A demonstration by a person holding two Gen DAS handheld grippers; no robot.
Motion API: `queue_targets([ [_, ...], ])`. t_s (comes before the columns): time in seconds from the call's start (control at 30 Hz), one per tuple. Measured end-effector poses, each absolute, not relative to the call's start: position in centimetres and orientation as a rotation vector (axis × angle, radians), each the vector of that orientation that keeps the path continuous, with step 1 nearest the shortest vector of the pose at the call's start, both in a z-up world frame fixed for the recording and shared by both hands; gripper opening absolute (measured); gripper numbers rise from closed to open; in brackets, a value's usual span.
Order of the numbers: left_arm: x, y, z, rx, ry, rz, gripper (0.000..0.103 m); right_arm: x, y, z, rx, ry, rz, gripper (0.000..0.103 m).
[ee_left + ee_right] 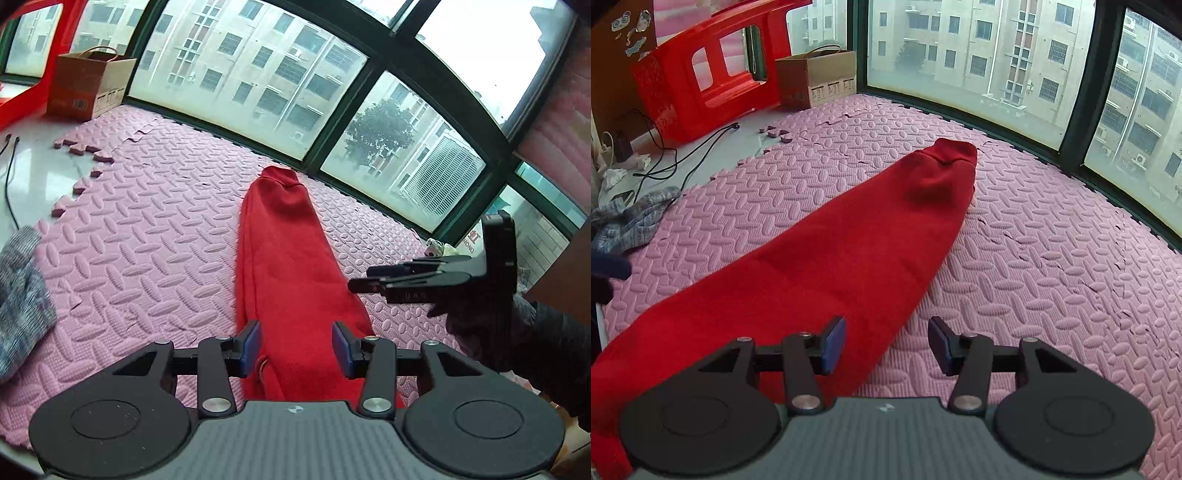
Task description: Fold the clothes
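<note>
Both spread, the left gripper (296, 345) and right gripper (887, 345) are hovering over the soft, limp sweater (827, 258), best pinched at its lower-frame hem.

Your left gripper (296, 345) sits over the near end of the folded garment (284, 254), which runs lengthwise on the foam mat (155, 229) toward the window (258, 74). Your right gripper (887, 345) is at its right edge. Knit cloth (631, 218) lies left; cardboard box (816, 79) far left, behind.
</note>
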State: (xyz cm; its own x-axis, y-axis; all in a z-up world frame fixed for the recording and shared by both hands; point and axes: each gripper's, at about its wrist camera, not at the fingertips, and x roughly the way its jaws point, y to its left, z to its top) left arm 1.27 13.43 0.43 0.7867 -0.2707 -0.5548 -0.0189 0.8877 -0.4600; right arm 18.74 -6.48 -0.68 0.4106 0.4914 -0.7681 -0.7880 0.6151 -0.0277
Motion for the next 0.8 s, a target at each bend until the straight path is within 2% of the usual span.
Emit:
queue_targets([
  [0.4,9.9,11.3,-2.9,-0.308,0.882,-0.152,0.041,15.0,-8.1,-2.8,-0.346,0.737,0.899,0.052],
  [0.47,10.0,11.6,-3.2,-0.291,0.894,-0.144,0.034,14.8,-8.1,-2.9,-0.327,0.734,0.921,0.052],
  [0.53,10.0,11.9,-3.3,-0.275,0.901,-0.139,0.031,14.9,-8.4,-2.8,-0.303,0.731,0.975,0.052],
  [0.63,10.5,11.6,-2.9,-0.255,0.905,-0.137,0.031,16.2,-9.5,-2.9,-0.244,0.751,1.024,0.057],
  [0.8,12.1,10.2,-1.6,-0.207,0.878,-0.164,0.032,19.1,-11.0,-3.7,-0.107,0.832,1.156,0.059],
])
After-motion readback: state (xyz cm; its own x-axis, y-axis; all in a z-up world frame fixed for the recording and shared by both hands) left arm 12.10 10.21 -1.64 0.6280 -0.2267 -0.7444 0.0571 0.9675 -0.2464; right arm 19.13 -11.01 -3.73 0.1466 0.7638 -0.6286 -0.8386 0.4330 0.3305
